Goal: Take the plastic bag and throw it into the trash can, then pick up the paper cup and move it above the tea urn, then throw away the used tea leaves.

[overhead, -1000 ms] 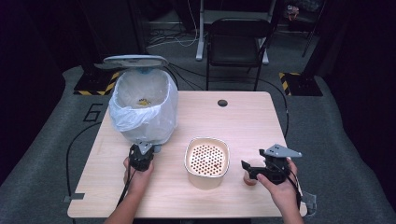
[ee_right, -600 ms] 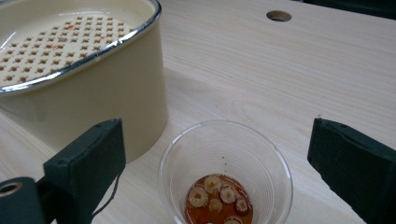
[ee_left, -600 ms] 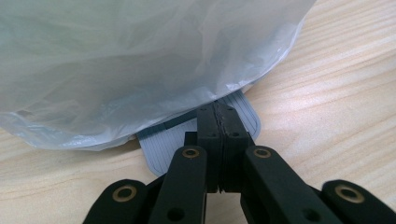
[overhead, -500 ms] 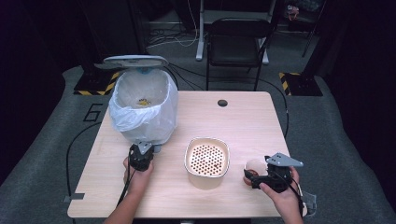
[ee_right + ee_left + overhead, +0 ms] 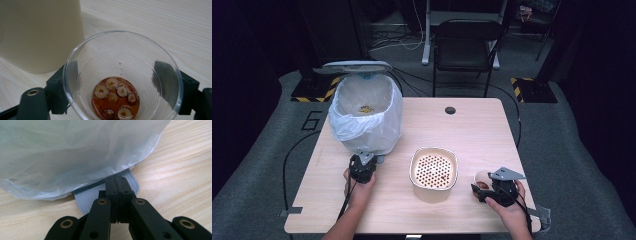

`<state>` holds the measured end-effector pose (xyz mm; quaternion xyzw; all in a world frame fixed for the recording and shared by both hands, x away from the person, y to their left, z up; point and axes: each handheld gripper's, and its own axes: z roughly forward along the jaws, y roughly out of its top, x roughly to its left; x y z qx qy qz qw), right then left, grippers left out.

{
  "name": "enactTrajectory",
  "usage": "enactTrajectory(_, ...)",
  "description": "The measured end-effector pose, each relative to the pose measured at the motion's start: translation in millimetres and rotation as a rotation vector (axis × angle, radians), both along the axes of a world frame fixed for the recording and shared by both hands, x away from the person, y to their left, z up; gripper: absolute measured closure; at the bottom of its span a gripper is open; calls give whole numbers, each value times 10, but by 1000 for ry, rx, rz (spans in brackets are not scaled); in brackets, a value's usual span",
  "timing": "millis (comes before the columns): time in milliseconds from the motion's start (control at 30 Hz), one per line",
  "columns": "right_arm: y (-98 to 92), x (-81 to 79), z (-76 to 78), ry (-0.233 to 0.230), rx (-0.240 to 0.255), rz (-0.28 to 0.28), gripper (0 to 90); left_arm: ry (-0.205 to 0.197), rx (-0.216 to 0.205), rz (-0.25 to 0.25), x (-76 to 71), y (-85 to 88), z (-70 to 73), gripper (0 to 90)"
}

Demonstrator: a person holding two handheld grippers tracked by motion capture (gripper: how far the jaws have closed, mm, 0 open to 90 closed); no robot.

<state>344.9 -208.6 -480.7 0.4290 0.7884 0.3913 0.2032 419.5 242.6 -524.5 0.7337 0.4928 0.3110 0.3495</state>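
Clear cup [image 5: 122,82] – R gripper [image 5: 120,87] astride

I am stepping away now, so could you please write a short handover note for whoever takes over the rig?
Left gripper: shut, pressing the bin's grey pedal; lid is up.
Right gripper: jaws either side of the clear cup, just been closing; a firm grip is unclear.
Cup holds brown liquid with sliced pieces, beside the cream strainer container.
Done: bin opened.
Left: probably strain the cup and bin the solids.
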Motion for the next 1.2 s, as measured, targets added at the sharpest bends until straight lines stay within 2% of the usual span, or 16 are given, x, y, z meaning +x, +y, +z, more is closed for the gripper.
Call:
enactTrajectory(100,-11,9,-7,7,16,8,224,-17,-2,6,4,-8,-12,892)
enactTrajectory(133,-19,13,-9,16,18,13,237,-6,-2,1,2,-3,-5,892)
enactTrajectory(233,-36,9,-26,6,17,7,286,-19,-5,6,0,-10,-13,892)
enactTrajectory(433,-60,24,-45,-11,25,29,298,-13,-14,6,-2,-12,-14,892)
enactTrajectory(600,-68,40,-46,-1,61,25,328,-13,-14,8,-4,-15,-14,892)
enactTrajectory(633,-76,53,-45,-7,34,27,330,-13,-13,9,-5,-17,-13,892)
enactTrajectory(700,-64,66,-37,-5,43,17,333,-5,-12,5,-6,-12,-8,892)
enactTrajectory(800,-57,110,-3,-5,31,20,336,-4,-12,5,-9,-12,-7,892)
enactTrajectory(933,-38,219,71,-21,16,39,336,-2,-4,3,-8,-5,-1,892)
enactTrajectory(1000,-18,337,136,-36,-11,63,337,-4,-12,4,-9,-12,-7,892)
enactTrajectory(1200,31,633,290,-52,-1,95,339,-4,-11,5,-9,-13,-7,892)
